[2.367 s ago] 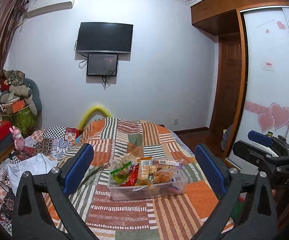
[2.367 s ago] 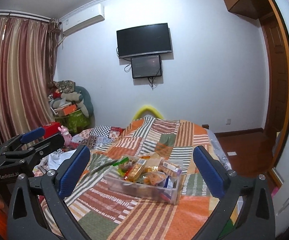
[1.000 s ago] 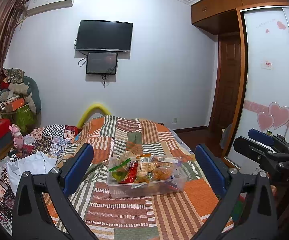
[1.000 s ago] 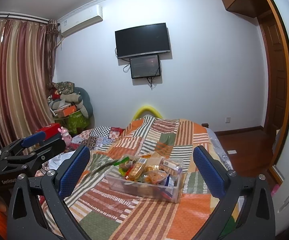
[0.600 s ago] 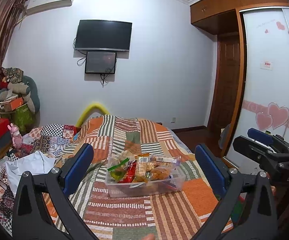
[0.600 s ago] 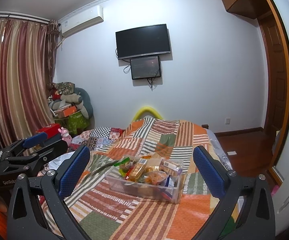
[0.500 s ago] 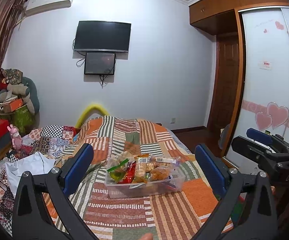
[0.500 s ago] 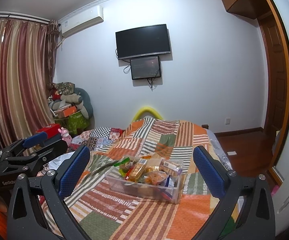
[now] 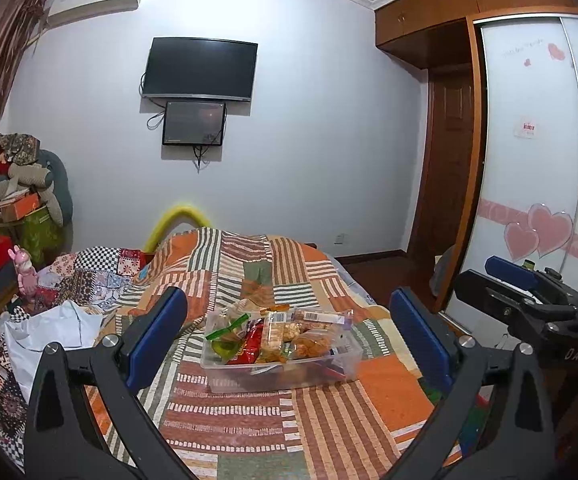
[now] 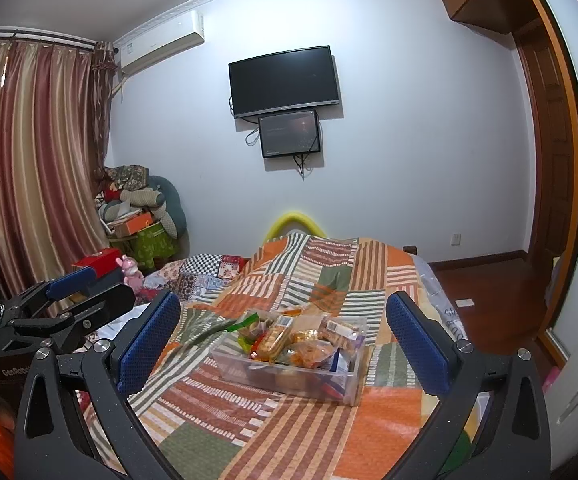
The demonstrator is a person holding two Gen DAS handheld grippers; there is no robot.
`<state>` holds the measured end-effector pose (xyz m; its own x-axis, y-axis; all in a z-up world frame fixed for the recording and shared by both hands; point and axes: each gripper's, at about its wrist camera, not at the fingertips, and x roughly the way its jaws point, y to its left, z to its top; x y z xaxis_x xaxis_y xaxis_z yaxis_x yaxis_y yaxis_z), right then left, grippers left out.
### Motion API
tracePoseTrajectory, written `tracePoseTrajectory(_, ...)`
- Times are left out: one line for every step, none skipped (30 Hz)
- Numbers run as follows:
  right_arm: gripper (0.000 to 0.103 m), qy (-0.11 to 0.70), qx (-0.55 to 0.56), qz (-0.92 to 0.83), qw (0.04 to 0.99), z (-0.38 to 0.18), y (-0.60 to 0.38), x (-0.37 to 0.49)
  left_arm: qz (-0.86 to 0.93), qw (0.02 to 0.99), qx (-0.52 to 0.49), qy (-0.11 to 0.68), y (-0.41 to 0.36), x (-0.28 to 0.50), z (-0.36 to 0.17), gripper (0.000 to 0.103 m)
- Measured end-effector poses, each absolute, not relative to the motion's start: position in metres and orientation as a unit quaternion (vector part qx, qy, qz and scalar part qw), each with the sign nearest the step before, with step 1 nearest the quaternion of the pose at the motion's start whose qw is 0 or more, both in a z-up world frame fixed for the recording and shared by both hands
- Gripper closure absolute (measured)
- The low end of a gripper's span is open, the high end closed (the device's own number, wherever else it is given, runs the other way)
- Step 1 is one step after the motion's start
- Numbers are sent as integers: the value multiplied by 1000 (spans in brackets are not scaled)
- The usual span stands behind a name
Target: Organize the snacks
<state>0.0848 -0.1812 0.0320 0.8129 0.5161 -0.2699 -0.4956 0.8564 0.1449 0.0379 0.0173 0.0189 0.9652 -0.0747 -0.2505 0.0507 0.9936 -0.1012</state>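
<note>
Your snack packets (image 9: 277,334) lie heaped in the clear bin (image 9: 321,376) on the patchwork quilt (image 9: 329,412), so this fits either sorted and done or about to be unpacked, and no next move is settled. Both the left gripper (image 9: 287,338) and right gripper (image 10: 283,332) hover well back, fingers wide apart and empty. Against 2.4 seconds ago, little differs (the bin sits slightly farther off in the left view).

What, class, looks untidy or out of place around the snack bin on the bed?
The clear bin is overfilled: snack packets stick up past its rim at mixed angles. It also sits askew on the patchwork quilt. Nothing looks spilled.
</note>
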Motion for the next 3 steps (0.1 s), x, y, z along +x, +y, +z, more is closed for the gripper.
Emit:
tracePoseTrajectory(0, 152, 34, 266, 951, 32, -181, 85, -33, 990, -47, 127, 17, 38, 19, 0)
tracePoseTrajectory(0, 152, 34, 266, 951, 32, -182, 86, -33, 990, -46, 127, 17, 38, 19, 0)
tracePoseTrajectory(0, 152, 34, 265, 952, 31, -181, 86, -31, 991, -43, 127, 17, 38, 18, 0)
